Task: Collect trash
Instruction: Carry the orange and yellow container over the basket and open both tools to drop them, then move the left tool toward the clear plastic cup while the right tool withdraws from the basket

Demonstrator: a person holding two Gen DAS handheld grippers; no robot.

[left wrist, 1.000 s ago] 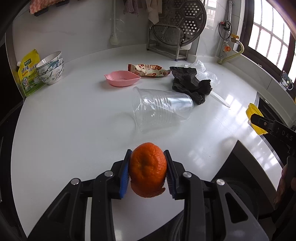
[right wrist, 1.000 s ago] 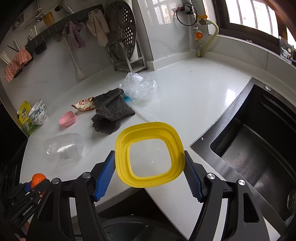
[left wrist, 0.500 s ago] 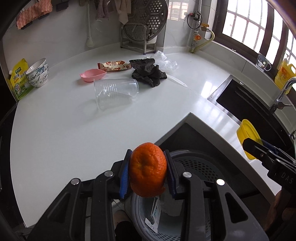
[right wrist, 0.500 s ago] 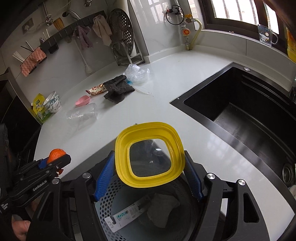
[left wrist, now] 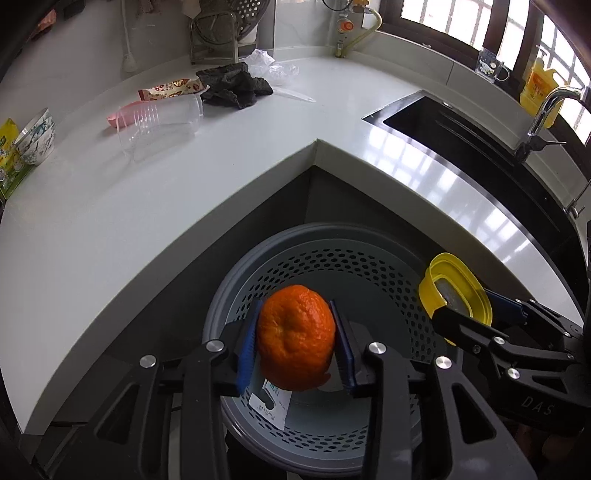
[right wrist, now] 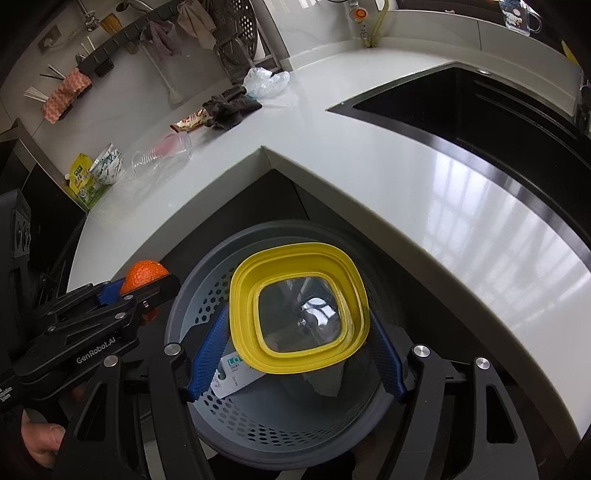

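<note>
Left gripper [left wrist: 295,341] clamped on an orange peel [left wrist: 295,338], blue pads pressed to either side, held above the open mouth of a grey perforated trash bin [left wrist: 332,251] tucked under the inner corner of the white countertop [left wrist: 110,206]. Right gripper [right wrist: 295,332] clamped on a yellow-rimmed container [right wrist: 299,306] with a clear bottom, blue fingers [right wrist: 207,354] gripping its two sides, likewise held over the bin, nearer the right side of the rim in the left wrist view. Inside the bin: a white card with green print [right wrist: 232,373] and a grey crumpled scrap [right wrist: 325,380] on the bottom. Both grippers just beside each other, apart, not touching. Left on the countertop, well away from the bin: a clear plastic cup [left wrist: 159,123] lying on its side, a pink dish [left wrist: 120,114] behind it and partly seen through it, a snack wrapper [left wrist: 170,88], a dark crumpled cloth [left wrist: 232,86], a clear plastic bag [left wrist: 266,61] near the wall, a pale thin strip [left wrist: 293,95] beside the cloth. At the far left edge, stacked patterned bowls [left wrist: 35,138] next to a yellow-green packet [left wrist: 7,147]. Black sink [left wrist: 461,136] sunk into the counter on the right, with a faucet [left wrist: 543,114] and a yellow bottle [left wrist: 537,85] by the window. Metal rack holding a round perforated tray [right wrist: 236,33] against the back wall.
</note>
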